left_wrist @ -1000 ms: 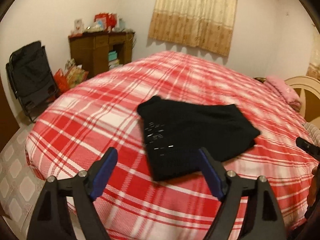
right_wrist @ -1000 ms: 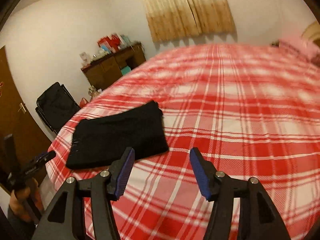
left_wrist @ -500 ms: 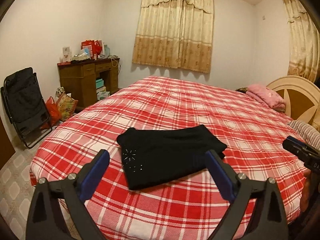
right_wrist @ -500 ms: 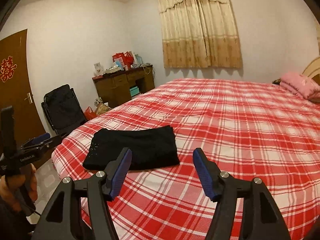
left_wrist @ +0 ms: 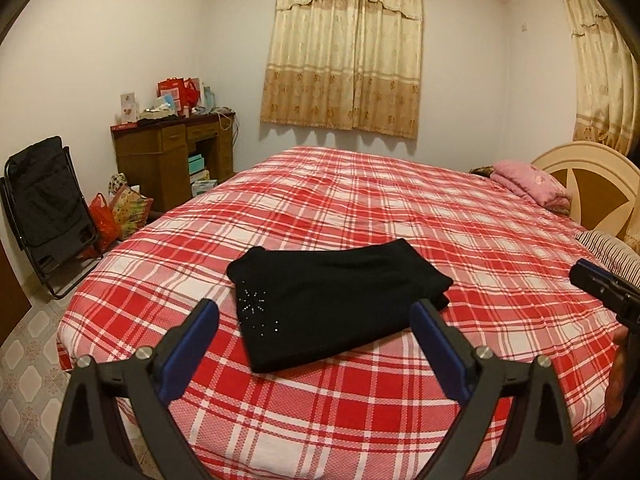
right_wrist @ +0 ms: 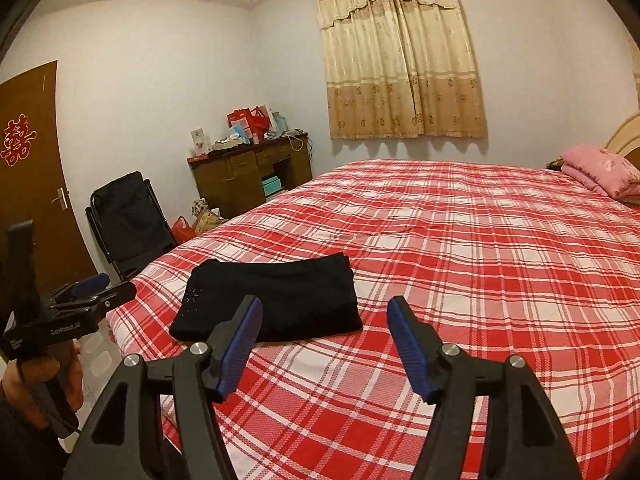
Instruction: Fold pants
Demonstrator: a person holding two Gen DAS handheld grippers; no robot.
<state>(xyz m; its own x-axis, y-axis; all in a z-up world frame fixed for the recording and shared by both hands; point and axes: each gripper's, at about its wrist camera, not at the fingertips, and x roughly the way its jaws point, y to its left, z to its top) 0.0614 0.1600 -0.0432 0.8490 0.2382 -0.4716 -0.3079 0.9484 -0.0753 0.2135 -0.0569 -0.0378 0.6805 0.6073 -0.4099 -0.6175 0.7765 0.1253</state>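
I'm looking into a home bedroom: a bed point(left_wrist: 360, 420) in red plaid, pink pillow point(left_wrist: 532, 186) at its headboard, cluttered wooden desk point(left_wrist: 172, 152) and curtained window point(left_wrist: 344, 56) beyond it

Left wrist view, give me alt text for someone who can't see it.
Folded black pants lie flat on a red plaid bed, just beyond the open, empty left gripper. A wooden desk and beige curtains stand behind.
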